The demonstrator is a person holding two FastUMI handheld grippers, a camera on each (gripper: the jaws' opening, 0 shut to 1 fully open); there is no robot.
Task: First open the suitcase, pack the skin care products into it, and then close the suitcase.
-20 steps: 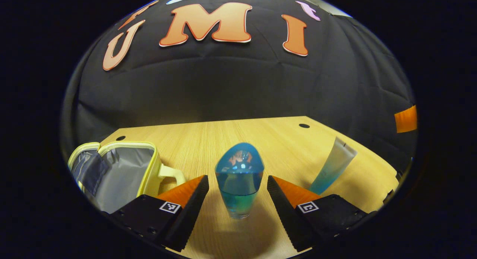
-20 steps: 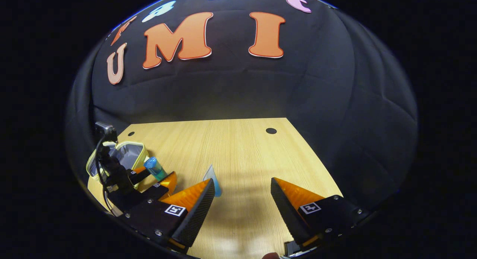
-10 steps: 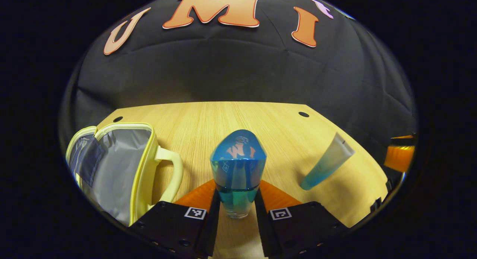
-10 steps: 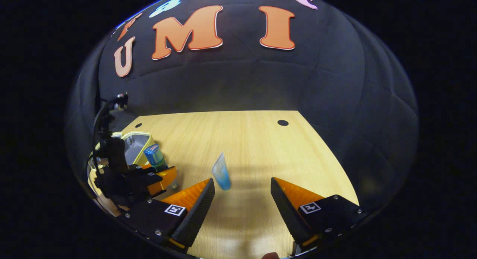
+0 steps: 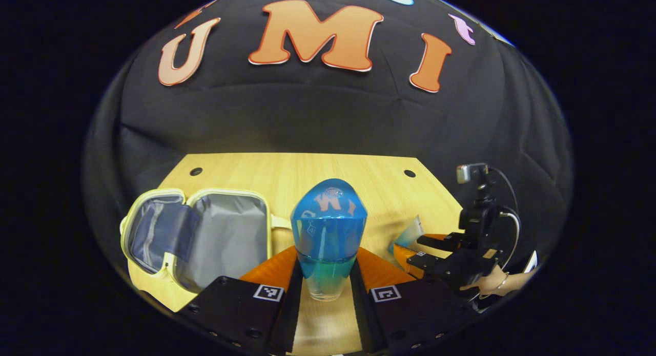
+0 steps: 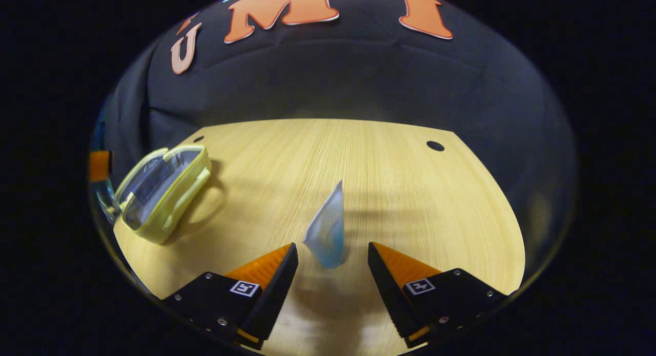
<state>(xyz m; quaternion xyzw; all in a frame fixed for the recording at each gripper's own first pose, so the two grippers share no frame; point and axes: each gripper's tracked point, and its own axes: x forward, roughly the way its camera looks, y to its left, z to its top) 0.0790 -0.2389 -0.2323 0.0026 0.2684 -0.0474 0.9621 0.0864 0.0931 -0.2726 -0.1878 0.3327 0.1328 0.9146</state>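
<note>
Blue liquid fills the lower part of the one clear bottle (image 5: 328, 238), which stands upright between the fingers of the left gripper (image 5: 327, 274); both pads press against its sides, so the jaws are narrow and clamped on it. Whether its base touches the wooden table (image 5: 307, 171) cannot be told. One pale yellow suitcase (image 5: 197, 235) lies open just to the left of that gripper in the left gripper view, its grey lining showing, two halves spread flat. One translucent tube (image 6: 328, 230), blue toward its lower end, stands tilted on the table in the right gripper view, between and just ahead of the fingers of the right gripper (image 6: 332, 256). Those jaws are wide apart and neither finger touches the tube. The same tube's top edge peeks out in the left gripper view beside the other gripper, which a hand (image 5: 494, 281) holds at the right. Two round dark holes mark the far corners of the table. So: one bottle, one tube, one suitcase, two grippers
</note>
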